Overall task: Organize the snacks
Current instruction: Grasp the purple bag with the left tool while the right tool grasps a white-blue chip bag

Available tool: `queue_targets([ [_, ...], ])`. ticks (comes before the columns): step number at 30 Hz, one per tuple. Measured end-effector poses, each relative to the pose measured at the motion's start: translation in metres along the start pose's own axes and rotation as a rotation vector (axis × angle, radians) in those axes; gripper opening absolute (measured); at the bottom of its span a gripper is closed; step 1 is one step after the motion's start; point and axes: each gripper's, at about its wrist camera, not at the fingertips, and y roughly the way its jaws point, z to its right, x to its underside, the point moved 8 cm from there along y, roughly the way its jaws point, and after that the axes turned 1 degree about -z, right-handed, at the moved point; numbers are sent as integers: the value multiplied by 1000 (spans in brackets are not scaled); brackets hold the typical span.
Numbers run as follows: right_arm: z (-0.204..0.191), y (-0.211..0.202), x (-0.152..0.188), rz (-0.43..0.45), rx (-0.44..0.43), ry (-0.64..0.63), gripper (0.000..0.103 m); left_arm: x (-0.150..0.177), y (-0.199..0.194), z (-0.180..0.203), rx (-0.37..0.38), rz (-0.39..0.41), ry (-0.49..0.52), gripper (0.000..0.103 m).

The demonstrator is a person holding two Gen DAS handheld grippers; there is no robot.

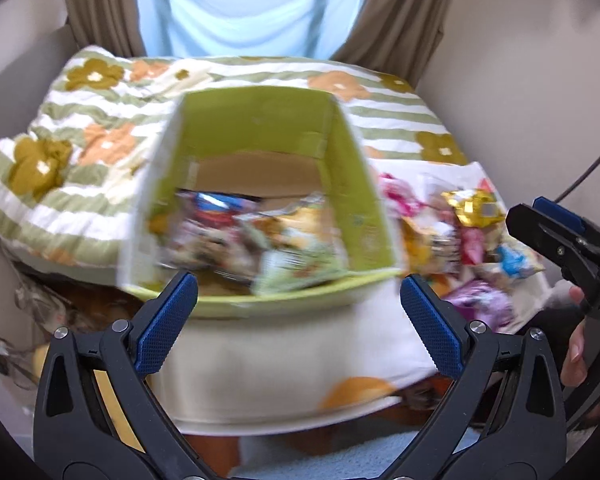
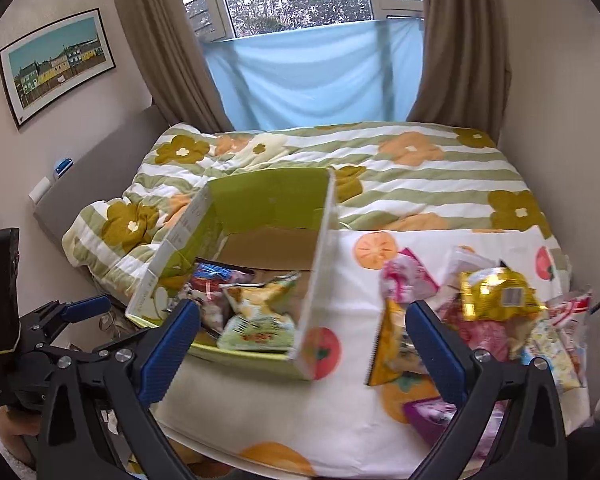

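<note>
A green cardboard box (image 1: pixel 352 184) (image 2: pixel 268 196) stands open on the bed, with several snack bags (image 1: pixel 260 240) (image 2: pixel 256 312) lying inside. A loose pile of snack packets (image 1: pixel 460 236) (image 2: pixel 496 300) lies on the white fruit-print cloth (image 2: pixel 340 400) to the box's right. My left gripper (image 1: pixel 298 312) is open and empty, just in front of the box's near wall. My right gripper (image 2: pixel 302 340) is open and empty, above the cloth between the box and the pile. The right gripper also shows at the right edge of the left wrist view (image 1: pixel 572 248).
A striped flower quilt (image 1: pixel 80 128) (image 2: pixel 420 176) covers the bed behind the box. Brown curtains (image 2: pixel 160 40) and a blue cloth (image 2: pixel 312 76) hang at the window. A framed picture (image 2: pixel 56 64) is on the left wall. Clutter lies on the floor left of the bed (image 1: pixel 40 312).
</note>
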Motion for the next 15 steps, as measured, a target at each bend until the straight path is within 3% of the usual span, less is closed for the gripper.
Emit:
queue_targets([
  [10,133,-59,35,-17,66,77,102,47,30,148,85,-52,43,101],
  [15,189,-68,66,-70,93,129,102,71,50,189,124,-130,27,101],
])
